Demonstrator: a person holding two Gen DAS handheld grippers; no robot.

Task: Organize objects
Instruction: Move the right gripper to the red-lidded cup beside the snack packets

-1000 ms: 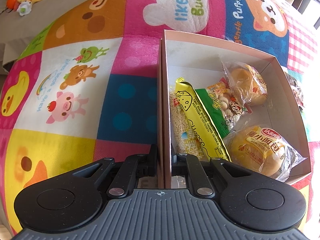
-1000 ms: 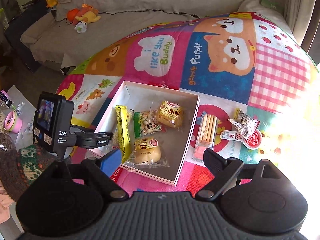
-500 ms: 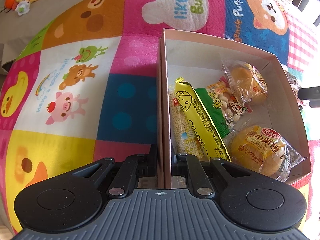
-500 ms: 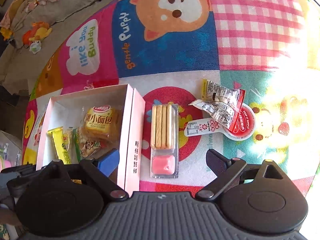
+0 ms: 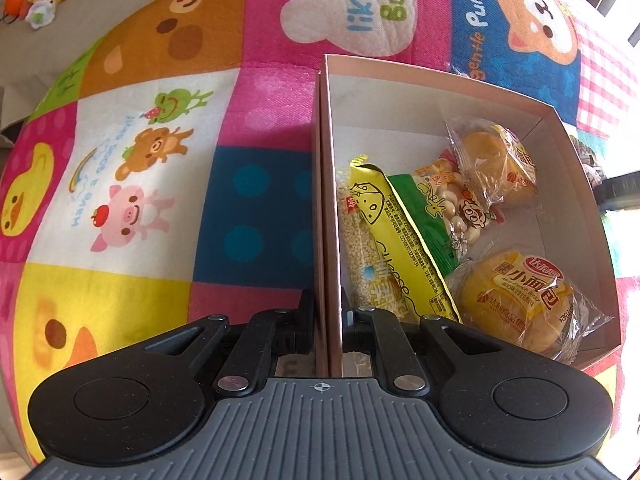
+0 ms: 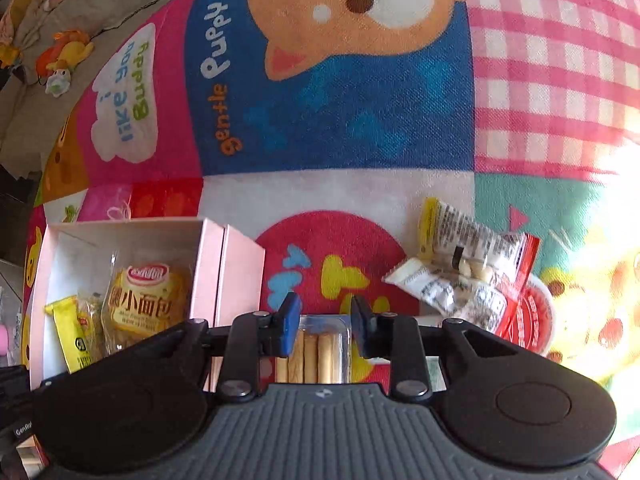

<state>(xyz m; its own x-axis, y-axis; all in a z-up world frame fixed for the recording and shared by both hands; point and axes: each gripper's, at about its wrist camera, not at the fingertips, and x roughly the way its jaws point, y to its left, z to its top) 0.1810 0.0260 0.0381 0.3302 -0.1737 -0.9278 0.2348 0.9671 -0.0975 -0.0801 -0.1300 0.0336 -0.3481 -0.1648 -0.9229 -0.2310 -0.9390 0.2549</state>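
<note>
Left wrist view: left gripper point(image 5: 328, 320) clamps the pink box point(image 5: 452, 80) wall; box holds wrapped snacks point(image 5: 516, 292).

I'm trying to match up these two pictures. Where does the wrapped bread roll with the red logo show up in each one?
Left wrist view: the bread roll lies at lower right, inside the pink box, near its closest corner.
Right wrist view: the bread roll sits at lower left, inside the same box.
Shared landmark: the yellow cheese stick packet beside it, also visible at far left.
</note>
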